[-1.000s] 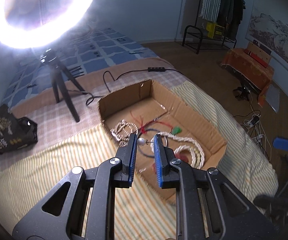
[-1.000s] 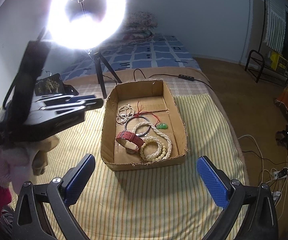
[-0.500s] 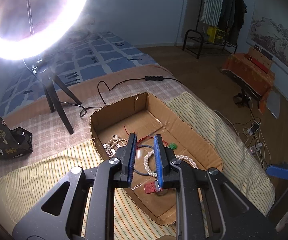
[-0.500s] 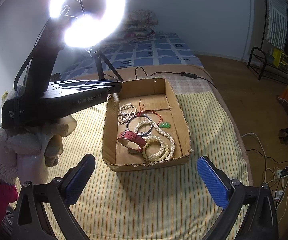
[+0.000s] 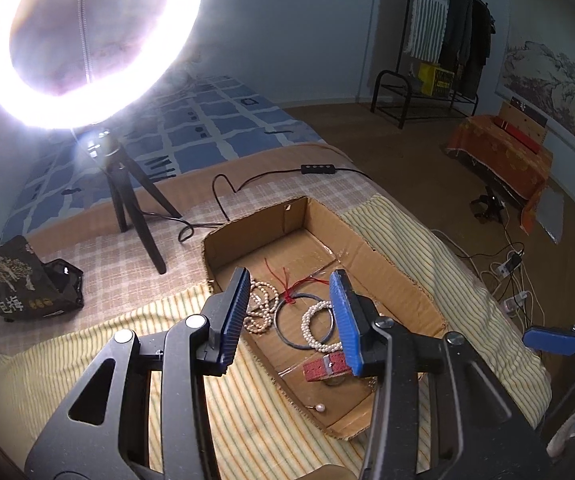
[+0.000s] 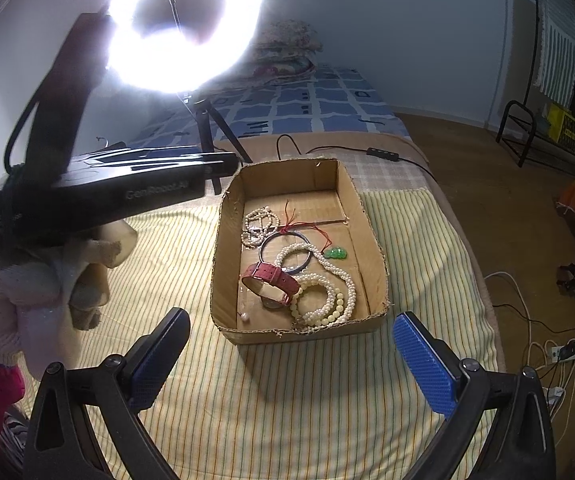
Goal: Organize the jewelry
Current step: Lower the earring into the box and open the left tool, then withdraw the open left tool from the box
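One small white pearl earring (image 5: 320, 407), boxed.

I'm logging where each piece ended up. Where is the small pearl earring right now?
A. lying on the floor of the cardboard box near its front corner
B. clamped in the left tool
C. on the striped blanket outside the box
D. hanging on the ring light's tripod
A: the pearl earring lies loose on the floor of the cardboard box near its front corner, with nothing between the opening jaws of the left tool.
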{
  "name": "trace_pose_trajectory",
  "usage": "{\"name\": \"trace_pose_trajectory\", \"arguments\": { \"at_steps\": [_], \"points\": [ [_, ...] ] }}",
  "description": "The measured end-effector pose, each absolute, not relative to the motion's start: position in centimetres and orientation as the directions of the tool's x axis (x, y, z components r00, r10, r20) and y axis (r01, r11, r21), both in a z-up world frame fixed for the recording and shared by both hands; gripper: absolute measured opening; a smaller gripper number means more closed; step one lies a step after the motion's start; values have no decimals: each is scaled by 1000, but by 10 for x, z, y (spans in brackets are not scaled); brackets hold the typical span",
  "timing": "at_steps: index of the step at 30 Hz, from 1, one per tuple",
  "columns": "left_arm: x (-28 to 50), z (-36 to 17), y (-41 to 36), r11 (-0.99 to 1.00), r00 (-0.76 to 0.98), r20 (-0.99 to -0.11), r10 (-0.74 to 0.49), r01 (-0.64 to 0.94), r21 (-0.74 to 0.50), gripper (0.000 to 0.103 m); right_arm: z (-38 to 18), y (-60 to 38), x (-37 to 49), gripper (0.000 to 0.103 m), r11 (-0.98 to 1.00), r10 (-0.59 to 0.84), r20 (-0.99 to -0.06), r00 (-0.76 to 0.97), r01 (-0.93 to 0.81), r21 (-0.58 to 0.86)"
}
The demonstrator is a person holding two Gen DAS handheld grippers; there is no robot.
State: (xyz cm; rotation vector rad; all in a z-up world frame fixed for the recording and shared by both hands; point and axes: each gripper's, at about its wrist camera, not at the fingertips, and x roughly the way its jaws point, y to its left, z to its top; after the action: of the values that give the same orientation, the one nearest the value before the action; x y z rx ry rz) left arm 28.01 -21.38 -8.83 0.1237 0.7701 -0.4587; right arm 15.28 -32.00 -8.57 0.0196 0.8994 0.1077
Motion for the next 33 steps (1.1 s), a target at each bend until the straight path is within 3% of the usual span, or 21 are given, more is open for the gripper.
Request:
{"name": "trace_pose_trajectory", "arguments": {
  "at_steps": [17,30,32,33],
  "points": [
    [211,-47,-154,918,700,-641,-315,397,-18,42,-66,-306,137,103,998,64,-746,662,-61,30],
    [149,-40,-106,942,748,-596,-292,333,-45,42,-43,-293,105,103,1000,5,-655,756,-15,-9],
    [142,-40,-103,944,758,-585,-290,326,-46,47,-40,-293,100,103,1000,-3,-635,773,-2,-7],
    [139,-39,-103,944,762,-578,-292,326,-46,54,-39,-294,99,103,1000,-2,-628,778,3,0]
  ]
}}
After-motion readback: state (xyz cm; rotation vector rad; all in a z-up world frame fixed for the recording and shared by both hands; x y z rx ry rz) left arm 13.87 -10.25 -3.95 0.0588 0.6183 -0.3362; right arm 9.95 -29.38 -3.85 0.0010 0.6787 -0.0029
